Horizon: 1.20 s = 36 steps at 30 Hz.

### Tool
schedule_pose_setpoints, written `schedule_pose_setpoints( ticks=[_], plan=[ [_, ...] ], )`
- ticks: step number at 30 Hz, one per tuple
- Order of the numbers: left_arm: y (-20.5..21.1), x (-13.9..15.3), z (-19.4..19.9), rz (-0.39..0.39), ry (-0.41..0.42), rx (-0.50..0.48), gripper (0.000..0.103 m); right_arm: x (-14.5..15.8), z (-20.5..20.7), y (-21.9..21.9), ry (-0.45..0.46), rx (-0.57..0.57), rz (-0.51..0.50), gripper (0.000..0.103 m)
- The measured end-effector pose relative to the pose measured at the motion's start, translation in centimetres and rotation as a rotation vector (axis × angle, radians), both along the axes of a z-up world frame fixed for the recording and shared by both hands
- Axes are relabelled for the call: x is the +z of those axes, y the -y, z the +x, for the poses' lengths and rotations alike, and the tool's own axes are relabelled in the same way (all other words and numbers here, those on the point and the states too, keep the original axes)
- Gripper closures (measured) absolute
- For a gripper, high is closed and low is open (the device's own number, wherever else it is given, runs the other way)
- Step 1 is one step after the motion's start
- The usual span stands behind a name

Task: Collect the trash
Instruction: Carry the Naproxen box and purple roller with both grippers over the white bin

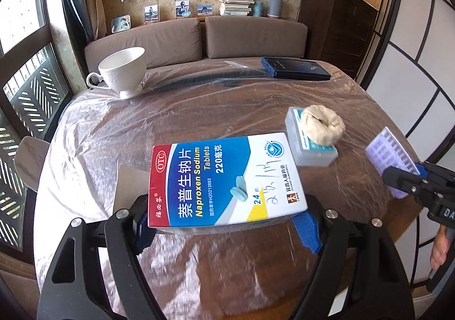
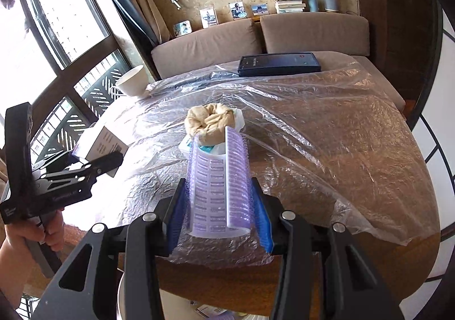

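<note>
My left gripper (image 1: 227, 223) is shut on a Naproxen Sodium tablet box (image 1: 224, 178), white, blue and red, held above the plastic-covered table (image 1: 199, 109). My right gripper (image 2: 219, 217) is shut on a purple and white bent blister pack (image 2: 219, 186), held upright above the table; it also shows in the left wrist view (image 1: 389, 158) at the right. The left gripper with the box (image 2: 105, 143) appears at the left of the right wrist view.
A crumpled beige wad (image 1: 322, 124) lies on a small clear plastic case (image 1: 310, 149). A white teacup (image 1: 122, 70) stands far left. A dark flat box (image 1: 295, 67) lies at the far edge. A brown sofa (image 1: 199, 38) is behind the table.
</note>
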<state>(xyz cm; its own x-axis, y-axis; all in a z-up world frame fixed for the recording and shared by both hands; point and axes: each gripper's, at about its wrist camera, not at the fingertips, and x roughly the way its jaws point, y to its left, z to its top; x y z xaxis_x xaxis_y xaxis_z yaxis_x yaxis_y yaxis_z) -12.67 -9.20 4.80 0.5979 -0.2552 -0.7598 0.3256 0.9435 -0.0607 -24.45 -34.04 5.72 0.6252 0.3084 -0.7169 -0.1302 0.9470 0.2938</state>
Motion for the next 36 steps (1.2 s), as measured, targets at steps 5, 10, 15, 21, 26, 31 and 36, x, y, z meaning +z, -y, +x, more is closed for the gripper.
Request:
schedule_pose_setpoints(
  ticks=[5, 10, 15, 21, 26, 31, 36],
  plan=[
    [-0.3, 0.2, -2.1, 0.002, -0.001, -0.017, 0.023, 0.4, -0.9, -0.6, 0.004, 0.020, 0.002, 0.061],
    [-0.2, 0.2, -3.8, 0.019, 0.000, -0.042, 0.023, 0.6, -2.2, -1.5, 0.004, 0.052, -0.003, 0.061],
    [-0.2, 0.1, -5.4, 0.028, 0.001, -0.066, 0.023, 0.6, -3.5, -2.3, -0.004, 0.077, 0.010, 0.061],
    [-0.4, 0.0, -7.3, 0.033, -0.001, -0.093, 0.023, 0.5, -5.2, -2.8, -0.014, 0.099, 0.009, 0.061],
    [-0.5, 0.1, -8.8, 0.034, -0.004, -0.113, 0.023, 0.3, -6.7, -3.0, -0.026, 0.110, 0.013, 0.061],
    [-0.3, -0.2, -10.2, 0.044, -0.011, -0.140, 0.023, 0.0, -8.4, -3.2, -0.041, 0.118, 0.005, 0.061],
    [0.1, -0.5, -11.5, 0.054, -0.018, -0.170, 0.023, -0.4, -9.7, -3.2, -0.059, 0.119, 0.000, 0.061]
  ],
)
